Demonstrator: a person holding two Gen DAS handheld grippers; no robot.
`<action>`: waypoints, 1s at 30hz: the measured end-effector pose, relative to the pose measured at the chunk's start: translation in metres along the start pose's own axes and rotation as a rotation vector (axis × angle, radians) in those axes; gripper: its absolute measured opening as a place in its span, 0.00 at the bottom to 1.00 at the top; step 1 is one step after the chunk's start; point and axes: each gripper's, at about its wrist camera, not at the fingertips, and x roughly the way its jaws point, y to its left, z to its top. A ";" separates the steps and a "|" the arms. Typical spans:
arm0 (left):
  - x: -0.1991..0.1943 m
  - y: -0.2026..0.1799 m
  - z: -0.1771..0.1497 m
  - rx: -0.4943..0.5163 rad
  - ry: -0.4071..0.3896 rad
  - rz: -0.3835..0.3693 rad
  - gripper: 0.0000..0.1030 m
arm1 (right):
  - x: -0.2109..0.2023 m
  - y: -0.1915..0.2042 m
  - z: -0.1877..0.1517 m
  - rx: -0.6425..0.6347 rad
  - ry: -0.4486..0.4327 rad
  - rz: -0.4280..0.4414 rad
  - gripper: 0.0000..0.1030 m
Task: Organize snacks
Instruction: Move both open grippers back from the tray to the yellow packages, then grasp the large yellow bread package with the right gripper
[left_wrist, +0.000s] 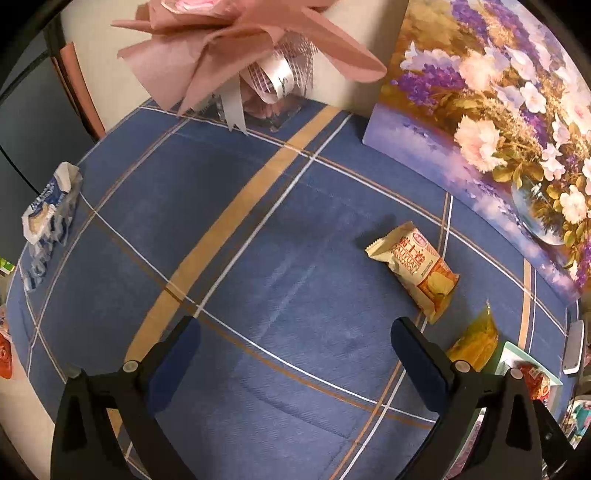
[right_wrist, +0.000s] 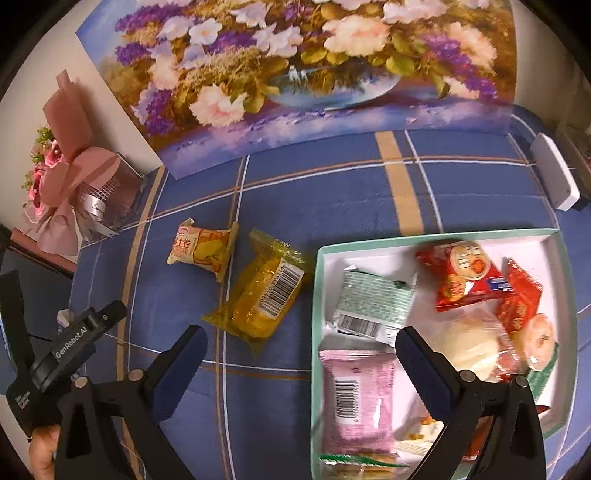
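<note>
Blue plaid cloth worktop (left_wrist: 258, 258); glossy crinkled snack packets beyond both grippers' wide-spread, empty fingers (left_wrist: 413, 343), teal-rimmed box (right_wrist: 424, 240) under the right's.

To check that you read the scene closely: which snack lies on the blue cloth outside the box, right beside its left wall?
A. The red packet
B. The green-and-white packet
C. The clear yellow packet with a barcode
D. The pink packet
C: in the right wrist view the yellow packet rests on the cloth just left of the box, while the other three lie inside it.
</note>
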 end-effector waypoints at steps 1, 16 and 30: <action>0.002 -0.001 0.000 0.002 0.005 -0.001 0.99 | 0.002 0.000 0.000 0.004 0.005 0.003 1.00; 0.027 0.003 0.009 0.027 0.009 0.039 0.99 | 0.037 0.020 0.019 0.101 0.121 0.024 1.00; 0.037 -0.004 0.015 0.034 0.014 -0.055 0.99 | 0.066 0.034 0.036 0.114 0.254 0.026 0.94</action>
